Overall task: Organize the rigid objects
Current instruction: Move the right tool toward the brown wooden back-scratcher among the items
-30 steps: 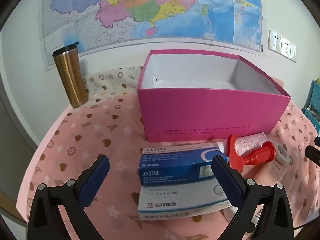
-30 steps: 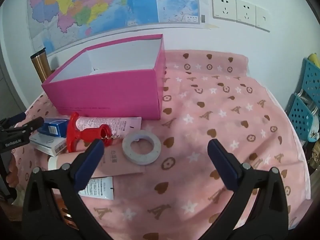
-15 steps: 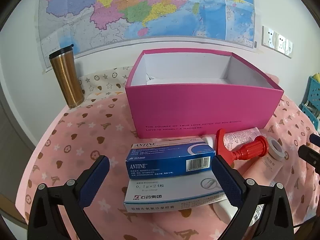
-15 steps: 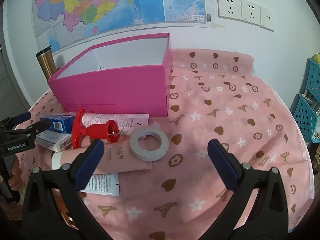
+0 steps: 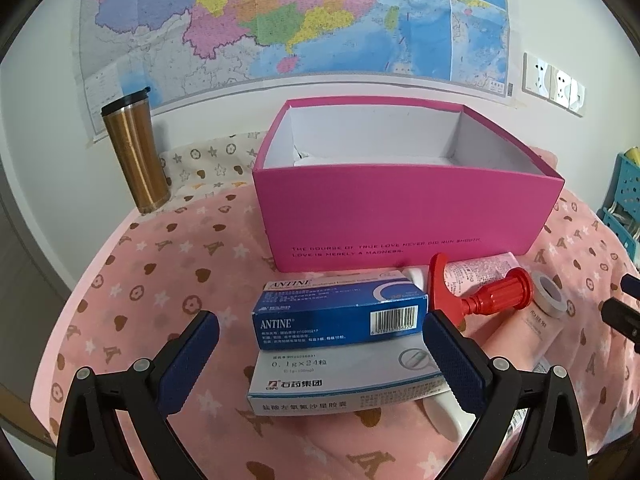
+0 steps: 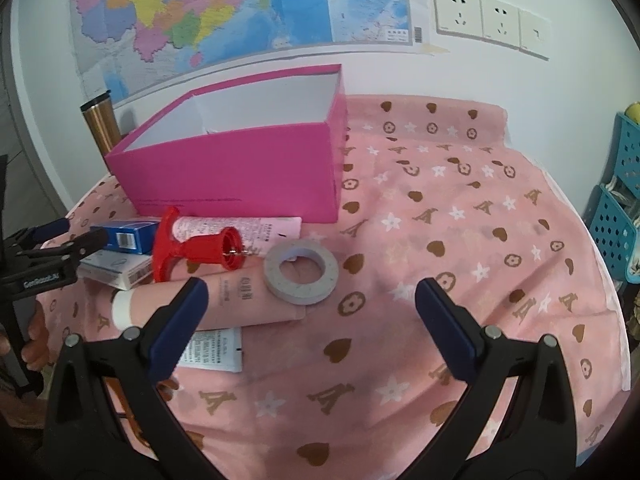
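An open pink box stands on the pink patterned cloth; it also shows in the right wrist view. In front of it a blue ANTINE carton lies on a white carton. Beside them lie a red handled tool, a tape ring and pink tubes. My left gripper is open, its jaws on either side of the cartons. My right gripper is open and empty, just short of the tape ring.
A bronze travel mug stands at the back left by the wall. A map and wall sockets are behind. Blue baskets stand off the table's right edge. A white sachet lies near the front.
My left gripper has drawn back and shifted left, so the cartons sit more centred between its jaws. My right gripper has risen slightly and moved toward the tape ring.
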Tool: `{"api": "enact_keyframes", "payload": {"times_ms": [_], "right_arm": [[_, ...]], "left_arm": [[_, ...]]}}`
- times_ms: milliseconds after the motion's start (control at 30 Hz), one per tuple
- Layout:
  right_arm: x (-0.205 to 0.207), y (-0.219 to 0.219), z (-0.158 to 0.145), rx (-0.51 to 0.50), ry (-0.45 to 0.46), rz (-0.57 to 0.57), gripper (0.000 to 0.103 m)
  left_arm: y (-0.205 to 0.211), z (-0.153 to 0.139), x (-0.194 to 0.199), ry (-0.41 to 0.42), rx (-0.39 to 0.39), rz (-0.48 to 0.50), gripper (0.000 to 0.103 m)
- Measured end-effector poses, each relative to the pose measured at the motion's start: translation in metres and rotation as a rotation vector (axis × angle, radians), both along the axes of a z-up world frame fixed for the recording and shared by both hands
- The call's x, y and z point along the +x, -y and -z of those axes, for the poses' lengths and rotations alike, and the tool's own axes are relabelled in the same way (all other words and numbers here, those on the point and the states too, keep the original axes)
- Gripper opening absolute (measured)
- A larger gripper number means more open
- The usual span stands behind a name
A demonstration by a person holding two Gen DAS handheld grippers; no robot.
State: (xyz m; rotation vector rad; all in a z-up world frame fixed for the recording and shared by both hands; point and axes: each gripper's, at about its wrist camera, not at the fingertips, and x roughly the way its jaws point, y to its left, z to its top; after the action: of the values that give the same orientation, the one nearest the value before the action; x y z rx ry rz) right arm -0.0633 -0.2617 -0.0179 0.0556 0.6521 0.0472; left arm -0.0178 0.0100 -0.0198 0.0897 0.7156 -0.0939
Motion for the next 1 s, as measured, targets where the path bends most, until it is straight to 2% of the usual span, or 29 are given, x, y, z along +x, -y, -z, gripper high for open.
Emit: {"api": "enact_keyframes", "payload": {"times_ms": [733,1000], "right_arm": [[-0.001,-0.015,-0.003,-0.016,0.021,-0.075,0.103],[-0.002,-0.021,0.001,-0.021,0.010,-0.117,0.103]], "left_arm": [[0.010,0.008,-0.007,-0.019,-0.002,0.028,0.103],[0.015,0.011,-0.012,-0.025,-0.035,0.053,0.103]]}}
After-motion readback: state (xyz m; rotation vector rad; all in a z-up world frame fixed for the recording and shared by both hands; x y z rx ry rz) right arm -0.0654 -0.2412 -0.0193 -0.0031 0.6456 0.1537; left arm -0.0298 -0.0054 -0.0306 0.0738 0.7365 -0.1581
